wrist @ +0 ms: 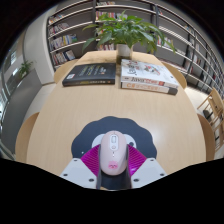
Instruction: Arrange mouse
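fingers (113,170) closed on white mouse (113,152) | mouse pad (113,135) beneath | potted plant (128,33) beyond books (148,75)

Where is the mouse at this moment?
In the gripper view the mouse sits between the gripper jaws, over the round wooden table, nearer than the books.

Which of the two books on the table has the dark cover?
The dark book lies at the table's far end, left of the potted plant. The other book, right of it, has a light cover. The gripper holds the mouse, far from both.
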{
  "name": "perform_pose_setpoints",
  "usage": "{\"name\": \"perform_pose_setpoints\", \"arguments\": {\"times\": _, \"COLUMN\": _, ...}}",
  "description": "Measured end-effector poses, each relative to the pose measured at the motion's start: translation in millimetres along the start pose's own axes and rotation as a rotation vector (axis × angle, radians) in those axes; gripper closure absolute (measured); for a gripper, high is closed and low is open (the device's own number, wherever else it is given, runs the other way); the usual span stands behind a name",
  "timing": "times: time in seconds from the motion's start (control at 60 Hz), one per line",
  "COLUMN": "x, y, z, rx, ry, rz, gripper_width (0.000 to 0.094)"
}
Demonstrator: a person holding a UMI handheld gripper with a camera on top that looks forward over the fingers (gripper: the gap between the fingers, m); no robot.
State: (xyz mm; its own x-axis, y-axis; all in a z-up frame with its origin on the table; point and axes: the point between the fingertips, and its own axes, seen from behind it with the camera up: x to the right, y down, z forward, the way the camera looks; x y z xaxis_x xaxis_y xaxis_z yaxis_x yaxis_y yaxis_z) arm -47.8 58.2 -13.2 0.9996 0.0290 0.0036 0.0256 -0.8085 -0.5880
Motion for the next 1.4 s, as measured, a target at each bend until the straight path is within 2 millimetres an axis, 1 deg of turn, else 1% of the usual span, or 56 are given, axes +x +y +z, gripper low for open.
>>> {"name": "perform_pose_setpoints", "arguments": {"times": 0.017, "x": -1.5, "y": 2.6, "z": 1.9, "rx": -0.002, "ry": -0.005, "rz": 0.003, "gripper_width": 0.0595}}
{"name": "perform_pose_setpoints", "arguments": {"times": 0.033, "x": -2.3, "y": 4.2, "z": 2.5, "rx": -0.003, "ry": -0.007, "rz": 0.004, "gripper_width": 0.0571}}
{"name": "perform_pose_setpoints", "arguments": {"times": 0.05, "x": -1.8, "y": 1.3, "z": 2.8, "rx": 0.013, "ry": -0.006, "rz": 0.003, "gripper_width": 0.0567}}
{"name": "perform_pose_setpoints", "arguments": {"times": 0.217, "x": -1.6, "y": 2.5, "z": 2.9, "rx": -0.004, "ry": -0.013, "rz": 0.005, "gripper_width": 0.0445}}
{"name": "perform_pose_setpoints", "arguments": {"times": 0.233, "x": -1.5, "y": 3.0, "z": 2.8, "rx": -0.011, "ry": -0.012, "rz": 0.005, "gripper_width": 0.042}}
{"name": "perform_pose_setpoints", "arguments": {"times": 0.283, "x": -2.4, "y": 1.1, "z": -2.1, "rx": -0.022, "ry": -0.009, "rz": -0.014, "gripper_width": 0.0295}}
{"name": "perform_pose_setpoints", "arguments": {"times": 0.3, "x": -2.8, "y": -1.2, "z": -5.3, "rx": -0.02, "ry": -0.009, "rz": -0.021, "gripper_width": 0.0266}}
{"name": "perform_pose_setpoints", "arguments": {"times": 0.333, "x": -3.8, "y": -8.0, "z": -13.4, "rx": -0.007, "ry": -0.006, "rz": -0.029, "gripper_width": 0.0237}}
{"name": "perform_pose_setpoints", "arguments": {"times": 0.4, "x": -8.2, "y": -27.3, "z": -40.3, "rx": 0.04, "ry": -0.007, "rz": -0.036, "gripper_width": 0.0172}}
{"name": "perform_pose_setpoints", "arguments": {"times": 0.45, "x": -8.2, "y": -43.1, "z": -60.9, "rx": 0.076, "ry": 0.001, "rz": -0.038, "gripper_width": 0.0174}}
{"name": "perform_pose_setpoints", "arguments": {"times": 0.533, "x": -12.8, "y": -60.3, "z": -102.6, "rx": 0.121, "ry": 0.017, "rz": -0.046, "gripper_width": 0.0174}}
{"name": "perform_pose_setpoints", "arguments": {"times": 0.6, "x": -17.4, "y": -69.4, "z": -139.1, "rx": 0.159, "ry": 0.029, "rz": -0.044, "gripper_width": 0.0171}}
{"name": "perform_pose_setpoints", "arguments": {"times": 0.683, "x": -19.8, "y": -74.2, "z": -183.4, "rx": 0.215, "ry": 0.052, "rz": -0.032, "gripper_width": 0.0175}}
{"name": "perform_pose_setpoints", "arguments": {"times": 0.75, "x": -24.3, "y": -68.4, "z": -216.7, "rx": 0.243, "ry": 0.061, "rz": -0.023, "gripper_width": 0.0174}}
{"name": "perform_pose_setpoints", "arguments": {"times": 0.783, "x": -26.8, "y": -64.1, "z": -230.1, "rx": 0.252, "ry": 0.065, "rz": -0.019, "gripper_width": 0.0176}}
{"name": "perform_pose_setpoints", "arguments": {"times": 0.867, "x": -29.4, "y": -45.6, "z": -260.4, "rx": 0.265, "ry": 0.078, "rz": -0.001, "gripper_width": 0.0174}}
{"name": "perform_pose_setpoints", "arguments": {"times": 0.933, "x": -30.6, "y": -30.8, "z": -277.4, "rx": 0.268, "ry": 0.087, "rz": 0.013, "gripper_width": 0.0172}}
{"name": "perform_pose_setpoints", "arguments": {"times": 0.983, "x": -31.2, "y": -16.1, "z": -287.9, "rx": 0.268, "ry": 0.097, "rz": 0.021, "gripper_width": 0.0174}}
{"name": "perform_pose_setpoints", "arguments": {"times": 1.033, "x": -32.0, "y": -4.0, "z": -294.7, "rx": 0.262, "ry": 0.103, "rz": 0.033, "gripper_width": 0.0173}}
{"name": "perform_pose_setpoints", "arguments": {"times": 1.1, "x": -35.5, "y": 12.2, "z": -298.8, "rx": 0.248, "ry": 0.102, "rz": 0.035, "gripper_width": 0.0176}}
{"name": "perform_pose_setpoints", "arguments": {"times": 1.15, "x": -41.3, "y": 23.8, "z": -302.7, "rx": 0.24, "ry": 0.095, "rz": 0.033, "gripper_width": 0.0175}}
{"name": "perform_pose_setpoints", "arguments": {"times": 1.25, "x": -51.2, "y": 36.2, "z": -309.1, "rx": 0.241, "ry": 0.084, "rz": 0.025, "gripper_width": 0.0177}}
{"name": "perform_pose_setpoints", "arguments": {"times": 1.4, "x": -59.9, "y": 43.7, "z": -320.9, "rx": 0.249, "ry": 0.08, "rz": 0.02, "gripper_width": 0.0174}}
